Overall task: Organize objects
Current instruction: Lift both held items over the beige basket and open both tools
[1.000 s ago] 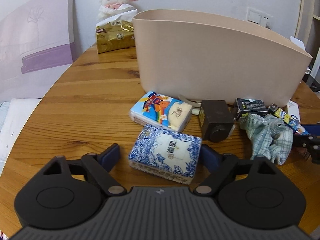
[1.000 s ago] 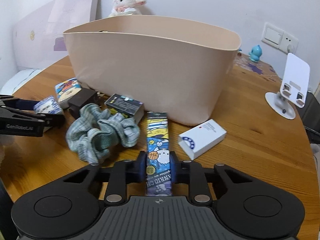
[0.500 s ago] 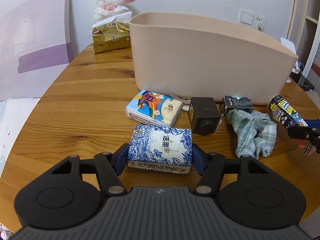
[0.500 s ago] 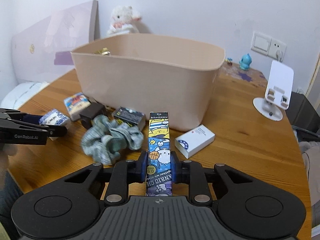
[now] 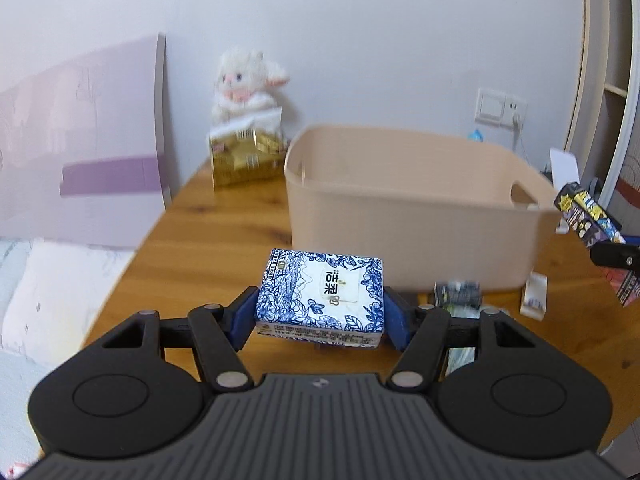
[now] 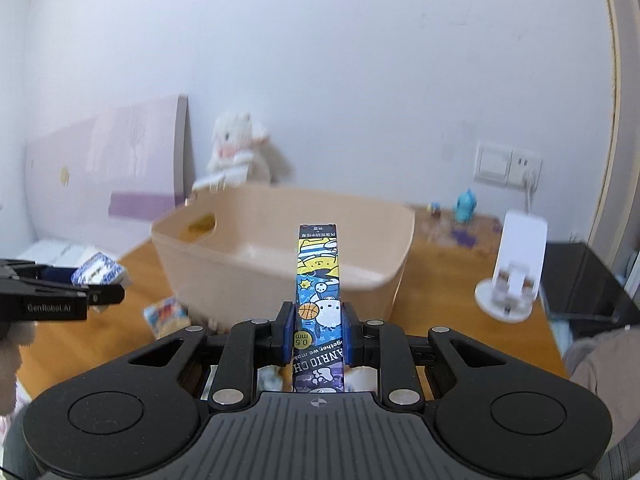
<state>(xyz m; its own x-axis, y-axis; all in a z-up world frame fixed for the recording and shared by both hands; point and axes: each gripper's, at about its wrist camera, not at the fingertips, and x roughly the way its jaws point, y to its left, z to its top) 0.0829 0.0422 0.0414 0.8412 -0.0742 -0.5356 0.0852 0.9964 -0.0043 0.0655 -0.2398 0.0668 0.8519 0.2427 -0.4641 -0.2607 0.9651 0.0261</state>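
Above the table (image 5: 224, 236), both tongs, left (image 5: 320, 314) and right (image 6: 318, 330), grip packs level.

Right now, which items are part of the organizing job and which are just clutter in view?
In the job:
- blue floral tissue pack, held by left gripper
- cartoon pen box, held by right gripper
- beige bin
- colourful tissue pack on the table

Lying about:
- plush lamb
- gold tissue box
- white phone stand

Each tool (image 5: 320, 312) (image 6: 318, 334) is matte black with blue pads (silver pivot screws, ribbed grey housing).
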